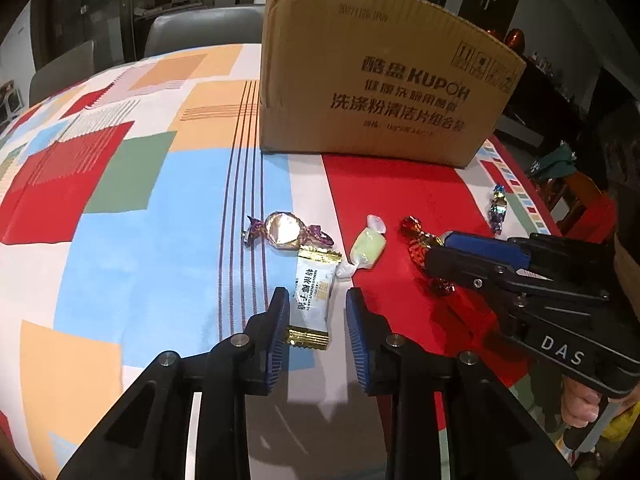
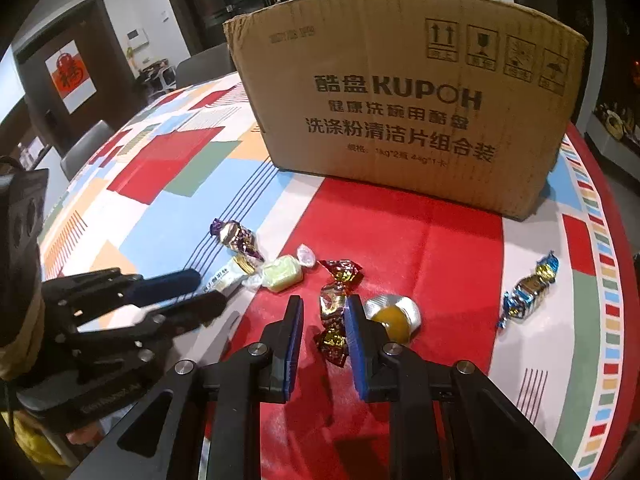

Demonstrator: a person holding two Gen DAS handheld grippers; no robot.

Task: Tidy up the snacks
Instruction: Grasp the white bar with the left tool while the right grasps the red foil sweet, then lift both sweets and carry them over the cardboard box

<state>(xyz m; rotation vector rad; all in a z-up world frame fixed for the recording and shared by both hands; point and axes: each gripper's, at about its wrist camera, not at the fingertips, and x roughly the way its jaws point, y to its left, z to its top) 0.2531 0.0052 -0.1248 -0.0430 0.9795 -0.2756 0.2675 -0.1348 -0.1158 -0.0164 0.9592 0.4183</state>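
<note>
Bright patchwork cloth in red, blue, orange and green covers the table (image 1: 120, 240), and a brown cardboard box (image 2: 400, 100) printed KUPOH stands on it at the far side. All the sweets lie in front of that box, on the near side.

Straight before the box's left end lies a gold-and-purple foil sweet (image 1: 284, 230), with a pale green sweet (image 1: 368, 248) just to its right. Nearer than these lies a white sweet with gold ends (image 1: 310, 300) — the left gripper (image 1: 318, 312) straddles it, its blue fingers (image 1: 280, 320) narrowed on either side, the left one touching the wrapper while a gap shows at the right one, so it is not gripped.

Before the box's middle lies a red-and-gold foil sweet (image 2: 334, 312). The right gripper (image 2: 322, 320) has its fingers (image 2: 354, 328) drawn in close around it; the right one touches the wrapper, but a firm grip is not clear. A silver-wrapped yellow sweet (image 2: 394, 316) sits just beside that finger, and a blue-and-silver sweet (image 2: 528, 292) lies well apart, before the box's right end.

A hand (image 1: 582, 404) grips the right gripper's handle.
</note>
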